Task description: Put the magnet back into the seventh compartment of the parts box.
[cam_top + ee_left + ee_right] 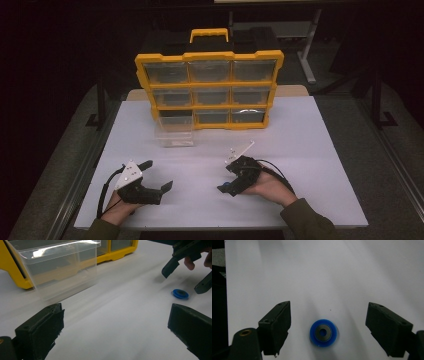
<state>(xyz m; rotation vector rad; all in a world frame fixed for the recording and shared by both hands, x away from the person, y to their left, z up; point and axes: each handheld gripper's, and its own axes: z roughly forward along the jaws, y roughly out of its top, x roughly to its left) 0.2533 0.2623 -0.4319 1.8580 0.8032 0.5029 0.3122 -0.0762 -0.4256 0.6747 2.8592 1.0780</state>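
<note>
A small blue ring with a dark metal centre [323, 333] lies flat on the white table [310, 165]. My right gripper [328, 315] points down over it, open, one jaw on each side of the ring and neither touching it. In the left gripper view the ring [180, 293] sits under the right gripper [186, 277]. My left gripper [160, 174] rests open at the near left, nothing between its jaws [117, 322]. A clear plastic drawer [174, 134] stands on the table, pulled out in front of the yellow organizer [210, 90].
The yellow organizer stands upright at the back of the table, with a handle [209, 34] on top and several clear drawers; its bottom-left slot is empty. The table's near edge [220, 227] runs just behind both hands. Dark floor and stands surround the table.
</note>
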